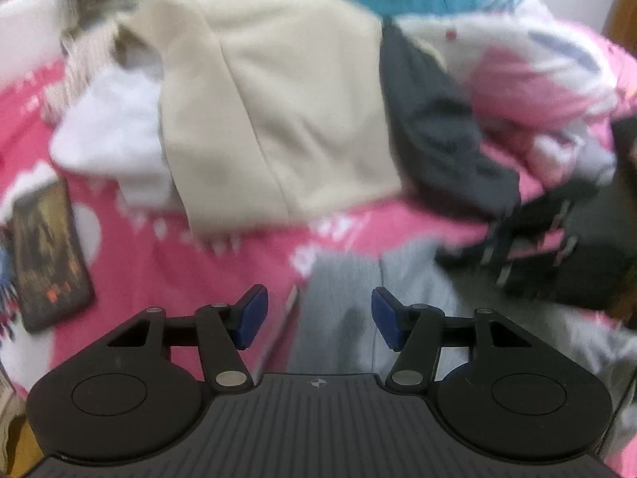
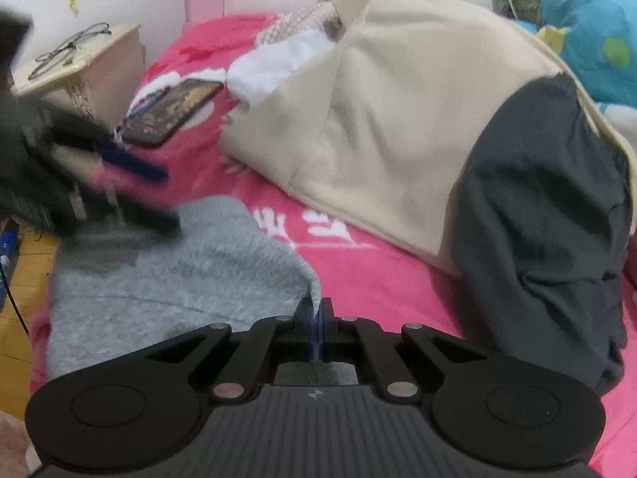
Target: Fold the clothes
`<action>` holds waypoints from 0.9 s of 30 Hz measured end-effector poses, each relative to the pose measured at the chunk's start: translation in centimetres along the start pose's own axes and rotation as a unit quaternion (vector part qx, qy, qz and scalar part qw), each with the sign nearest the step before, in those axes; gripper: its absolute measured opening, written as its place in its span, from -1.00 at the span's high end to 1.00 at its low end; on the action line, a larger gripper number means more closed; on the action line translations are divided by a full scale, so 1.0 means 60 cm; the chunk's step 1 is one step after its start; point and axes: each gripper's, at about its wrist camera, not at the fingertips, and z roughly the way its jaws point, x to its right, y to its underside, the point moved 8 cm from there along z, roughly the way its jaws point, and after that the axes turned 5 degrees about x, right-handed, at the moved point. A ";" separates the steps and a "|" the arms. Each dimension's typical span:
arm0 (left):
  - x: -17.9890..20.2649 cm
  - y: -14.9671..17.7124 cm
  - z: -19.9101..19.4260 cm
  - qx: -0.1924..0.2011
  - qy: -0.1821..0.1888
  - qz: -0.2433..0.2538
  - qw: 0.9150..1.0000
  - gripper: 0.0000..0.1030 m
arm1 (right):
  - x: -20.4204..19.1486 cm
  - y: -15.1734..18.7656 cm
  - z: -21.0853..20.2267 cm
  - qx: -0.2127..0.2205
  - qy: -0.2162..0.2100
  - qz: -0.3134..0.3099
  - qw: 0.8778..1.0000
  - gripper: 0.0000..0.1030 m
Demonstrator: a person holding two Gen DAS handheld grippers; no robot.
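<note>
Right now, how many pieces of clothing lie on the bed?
4 that I can tell: a grey sweater pinched by the right gripper, a beige garment behind it, a dark one right of that, a white one left. More may be hidden.

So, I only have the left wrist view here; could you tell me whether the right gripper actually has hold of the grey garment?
Observer: Yes. The right gripper is shut on a corner of the grey garment, pinched between its pads.
Operator: Thank you. Is there anything beside the bed that I cannot see?
Observer: A pale nightstand stands past the bed's edge, with a pair of glasses on top.
Operator: And how does my left gripper sit relative to the garment?
Observer: The left gripper is blurred, but its blue pads are apart above the garment's far edge, with nothing between them.
</note>
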 end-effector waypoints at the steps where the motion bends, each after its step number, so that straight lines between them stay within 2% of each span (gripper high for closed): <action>1: 0.009 -0.006 -0.001 0.002 0.018 -0.002 1.000 -0.12 | 0.001 0.004 0.007 -0.003 -0.002 0.006 1.000 0.97; 4: 0.037 -0.025 -0.004 0.007 0.070 -0.008 0.997 -0.12 | 0.006 0.017 0.028 -0.012 -0.007 0.025 1.000 0.96; 5: 0.048 -0.020 0.005 -0.007 0.086 -0.005 0.996 -0.12 | 0.009 0.020 0.032 -0.013 -0.009 0.036 0.999 0.96; 6: 0.055 -0.007 0.020 -0.026 0.091 -0.001 0.996 -0.11 | 0.014 0.022 0.032 -0.014 -0.013 0.053 0.998 0.95; 9: 0.049 0.028 0.058 -0.066 0.068 0.007 0.995 0.00 | 0.044 0.027 0.008 -0.013 -0.028 0.131 0.991 0.81; 10: 0.045 0.033 0.061 -0.068 0.066 0.009 0.995 -0.01 | 0.059 0.033 -0.011 -0.010 -0.027 0.159 0.987 0.66; 12: 0.041 0.041 0.066 -0.071 0.062 0.012 0.995 -0.01 | 0.096 0.054 -0.062 0.000 -0.011 0.218 0.976 0.53; 15: 0.042 0.044 0.067 -0.070 0.063 0.017 0.995 -0.02 | 0.150 0.122 -0.160 -0.002 0.053 0.313 0.948 0.52; 17: 0.043 0.048 0.070 -0.070 0.060 0.022 0.996 -0.05 | 0.175 0.187 -0.238 -0.013 0.104 0.385 0.917 0.52; 20: 0.042 0.047 0.071 -0.069 0.056 0.023 0.996 -0.07 | 0.172 0.297 -0.354 -0.038 0.168 0.484 0.858 0.50; 24: 0.046 0.048 0.074 -0.071 0.045 0.027 0.996 -0.10 | 0.125 0.442 -0.476 -0.076 0.225 0.601 0.763 0.47; 27: 0.049 0.048 0.077 -0.074 0.036 0.032 0.996 -0.12 | 0.089 0.527 -0.537 -0.083 0.250 0.669 0.695 0.46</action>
